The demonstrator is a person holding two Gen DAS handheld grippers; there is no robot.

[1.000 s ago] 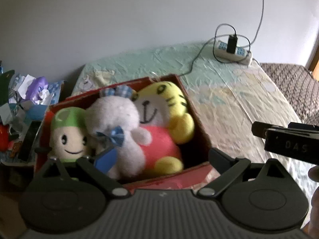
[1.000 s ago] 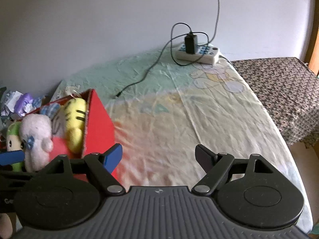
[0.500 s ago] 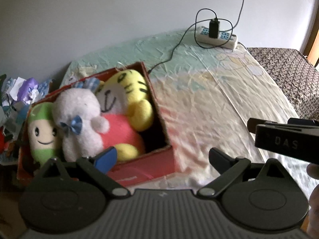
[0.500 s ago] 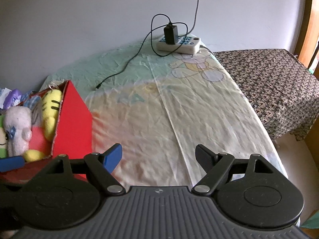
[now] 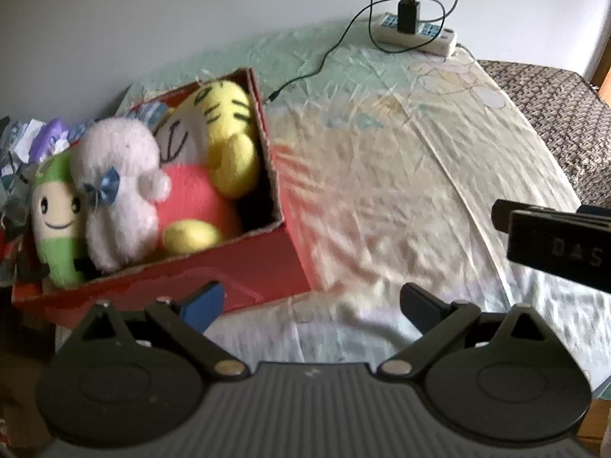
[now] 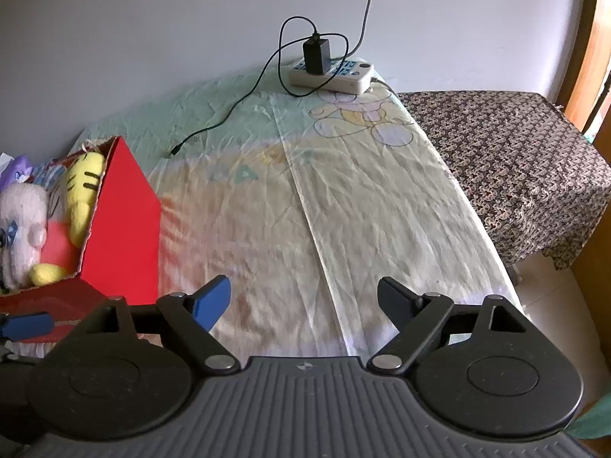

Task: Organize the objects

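The bed [image 6: 343, 198] carries everything, its pale printed sheet bare across the middle; at its left edge sits the red box [image 5: 244, 263], already packed with the tiger plush [image 5: 225, 129], the white plush [image 5: 118, 191] and the green plush [image 5: 57, 225], all leaning upright inside; the sorting looks close to finished, so the sensible move is probably to back both tools off gently without clipping the box wall; the left gripper [image 5: 313, 301] hovers just in front of the box, jaws wide and empty; the right gripper [image 6: 303, 297] hangs over bare sheet, jaws opening with nothing between them; far back lies a power strip [image 6: 332, 72].
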